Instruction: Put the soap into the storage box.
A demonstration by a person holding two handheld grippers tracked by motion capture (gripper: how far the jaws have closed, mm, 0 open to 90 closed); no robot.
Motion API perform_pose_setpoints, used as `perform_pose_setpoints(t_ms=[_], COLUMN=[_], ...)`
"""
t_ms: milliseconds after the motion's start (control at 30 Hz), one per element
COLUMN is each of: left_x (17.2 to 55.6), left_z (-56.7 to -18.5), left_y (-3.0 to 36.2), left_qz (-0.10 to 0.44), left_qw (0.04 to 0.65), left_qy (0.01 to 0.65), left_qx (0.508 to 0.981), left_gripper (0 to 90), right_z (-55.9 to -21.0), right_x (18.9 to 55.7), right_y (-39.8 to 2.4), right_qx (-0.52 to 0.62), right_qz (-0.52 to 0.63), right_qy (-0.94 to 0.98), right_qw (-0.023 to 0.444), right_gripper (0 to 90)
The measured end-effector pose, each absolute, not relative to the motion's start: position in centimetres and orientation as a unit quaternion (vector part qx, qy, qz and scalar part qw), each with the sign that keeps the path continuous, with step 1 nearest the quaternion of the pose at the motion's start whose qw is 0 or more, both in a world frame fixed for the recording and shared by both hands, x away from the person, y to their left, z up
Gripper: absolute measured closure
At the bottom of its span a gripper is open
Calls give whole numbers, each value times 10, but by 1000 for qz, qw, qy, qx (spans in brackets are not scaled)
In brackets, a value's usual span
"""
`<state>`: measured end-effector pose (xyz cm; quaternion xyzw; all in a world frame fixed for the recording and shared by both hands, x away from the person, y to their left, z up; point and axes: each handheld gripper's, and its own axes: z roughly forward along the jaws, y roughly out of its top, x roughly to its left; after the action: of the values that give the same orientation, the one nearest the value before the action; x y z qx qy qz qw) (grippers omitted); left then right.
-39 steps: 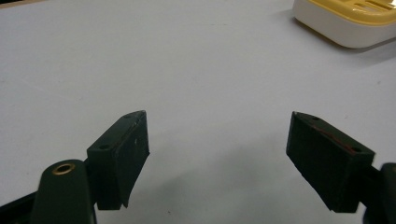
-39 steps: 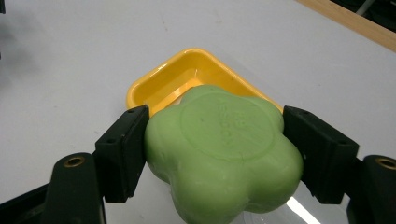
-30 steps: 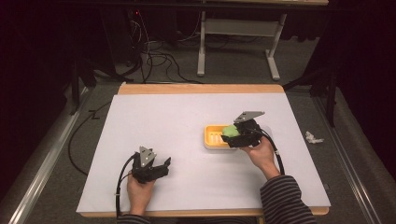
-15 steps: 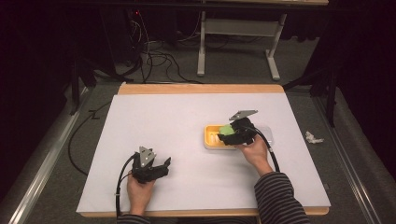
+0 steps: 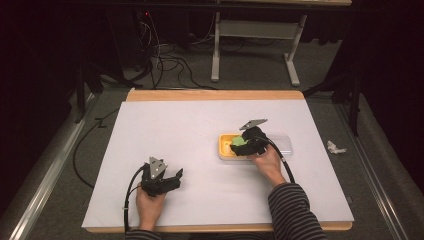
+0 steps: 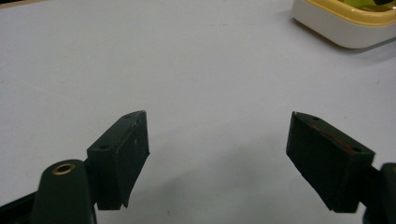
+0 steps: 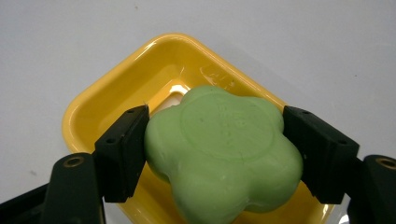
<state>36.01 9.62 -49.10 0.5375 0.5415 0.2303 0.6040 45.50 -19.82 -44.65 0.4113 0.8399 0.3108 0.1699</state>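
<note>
At the bottom left of the high view the left gripper (image 5: 172, 179) rests low on the white-covered bench (image 5: 200, 125), its jaws spread wide with nothing but bare surface between them; right of centre in that view the right gripper (image 5: 239, 146) sits over the dish, and in its own view its jaws clamp the green flower-shaped bar of soap (image 7: 224, 151) from both sides, the pads pressing into its lobes; the soap hangs just above the yellow rounded-rectangle plastic soap dish (image 7: 116, 93), whose white outer wall peeks into the upper right of the left gripper view (image 6: 336, 32); the step in hand looks like setting the soap into the dish, so it would pay to keep the bar level and centred over the hollow, lower until it bears on the bottom, then part the jaws evenly so neither pad drags it against the rim; beyond the dish, in the high view, lies a clear plastic lid (image 5: 282, 142) just beside it, well clear of the lowering path.
</note>
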Motion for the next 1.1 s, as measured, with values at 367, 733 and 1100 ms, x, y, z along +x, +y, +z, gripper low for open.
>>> perform_pose_setpoints(t_ms=[367, 733, 1100], left_x=[360, 361, 362], left_z=[-491, -491, -492], left_y=[97, 96, 96], left_qz=[228, 228, 228], left_qw=[604, 600, 596], left_qy=[543, 545, 546], left_qx=[537, 539, 542], left_gripper=[218, 221, 222], right_z=[-442, -435, -425], right_x=[451, 446, 440], right_y=[-197, -202, -207], right_qx=[410, 414, 404], right_qz=[315, 331, 358], right_qy=[835, 826, 820], right_qw=[187, 192, 191], right_gripper=[252, 248, 258])
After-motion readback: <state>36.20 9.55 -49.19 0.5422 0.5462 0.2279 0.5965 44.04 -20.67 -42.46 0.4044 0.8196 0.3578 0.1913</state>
